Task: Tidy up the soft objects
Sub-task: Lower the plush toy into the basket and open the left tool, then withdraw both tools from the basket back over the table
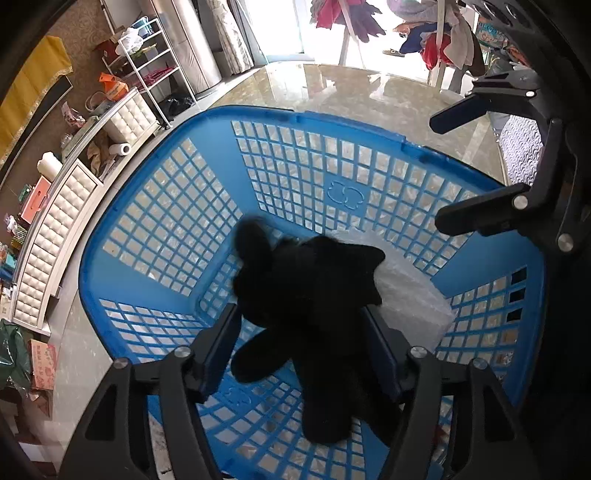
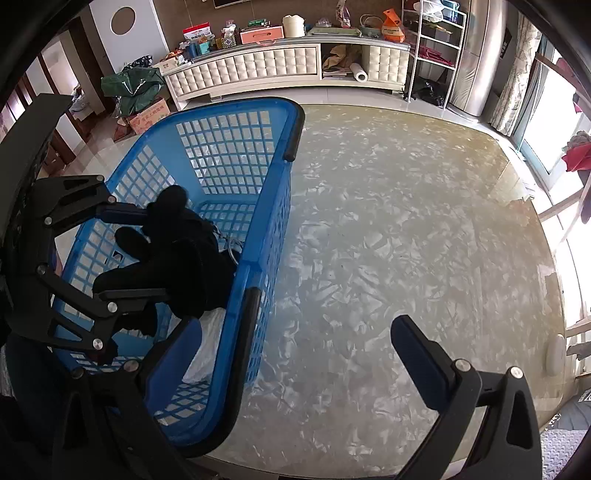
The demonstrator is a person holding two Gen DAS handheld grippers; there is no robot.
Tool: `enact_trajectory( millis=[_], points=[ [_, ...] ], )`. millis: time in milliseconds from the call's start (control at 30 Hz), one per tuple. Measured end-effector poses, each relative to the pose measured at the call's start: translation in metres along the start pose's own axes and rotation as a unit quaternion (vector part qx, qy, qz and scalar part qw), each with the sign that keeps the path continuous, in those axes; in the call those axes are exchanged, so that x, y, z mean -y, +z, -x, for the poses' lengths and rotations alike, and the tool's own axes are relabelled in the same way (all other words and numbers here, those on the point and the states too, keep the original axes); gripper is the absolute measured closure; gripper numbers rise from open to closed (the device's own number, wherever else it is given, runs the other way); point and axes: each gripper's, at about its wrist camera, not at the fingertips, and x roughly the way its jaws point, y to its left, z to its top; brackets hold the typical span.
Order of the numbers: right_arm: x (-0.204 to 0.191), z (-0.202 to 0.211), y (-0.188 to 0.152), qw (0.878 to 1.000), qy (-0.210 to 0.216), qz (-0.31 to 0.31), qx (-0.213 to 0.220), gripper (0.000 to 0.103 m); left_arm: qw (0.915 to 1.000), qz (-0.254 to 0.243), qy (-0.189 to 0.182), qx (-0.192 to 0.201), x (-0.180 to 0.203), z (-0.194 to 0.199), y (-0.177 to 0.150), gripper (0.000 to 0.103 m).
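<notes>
Black plush toy point(image 1: 310, 306) sits inside the blue basket point(image 1: 155, 295), lying partly over a clear plastic bag point(image 1: 410, 295) on the basket floor. My left gripper point(image 1: 301, 332): jaws spread on either side of the toy; whether the pads still touch it I cannot tell. My right gripper point(image 2: 295, 343): jaws spread, empty, over the basket's near rim and the marbled worktop point(image 2: 406, 221).

Glossy marbled tabletop point(image 2: 406, 221); cluttered white tufted cabinet point(image 2: 280, 66) along brown wall point(image 2: 295, 11); white wire shelf point(image 2: 432, 40); bright window point(image 2: 554, 118), possibly clothes rack point(image 1: 439, 44) beyond, overexposed.
</notes>
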Motion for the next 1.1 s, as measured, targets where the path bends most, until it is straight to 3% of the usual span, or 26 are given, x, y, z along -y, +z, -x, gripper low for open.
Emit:
enact_trajectory(
  millis=[100,467,633,933,1100],
  points=[
    [0.0,0.0,0.0,1.0,0.0,-0.002,0.001,0.0,1.0,0.0,0.006,0.005,0.0,0.007,-0.001,0.02],
    [-0.007,0.013,0.0,1.0,-0.001,-0.004,0.016,0.0,0.9985,0.028,0.045,0.015,0.0,0.032,-0.003,0.017],
    [-0.012,0.024,0.0,1.0,-0.003,-0.001,0.027,0.0,0.9971,0.057,0.044,0.026,-0.003,0.053,-0.01,0.0],
    [-0.032,0.042,0.003,0.999,-0.007,0.004,0.049,0.0,0.9923,0.091,0.061,0.058,-0.001,0.102,-0.024,0.0],
    [-0.053,0.051,0.006,0.998,-0.005,0.02,0.062,0.0,0.9852,0.138,0.074,0.069,-0.005,0.124,-0.046,0.0]
  ],
)
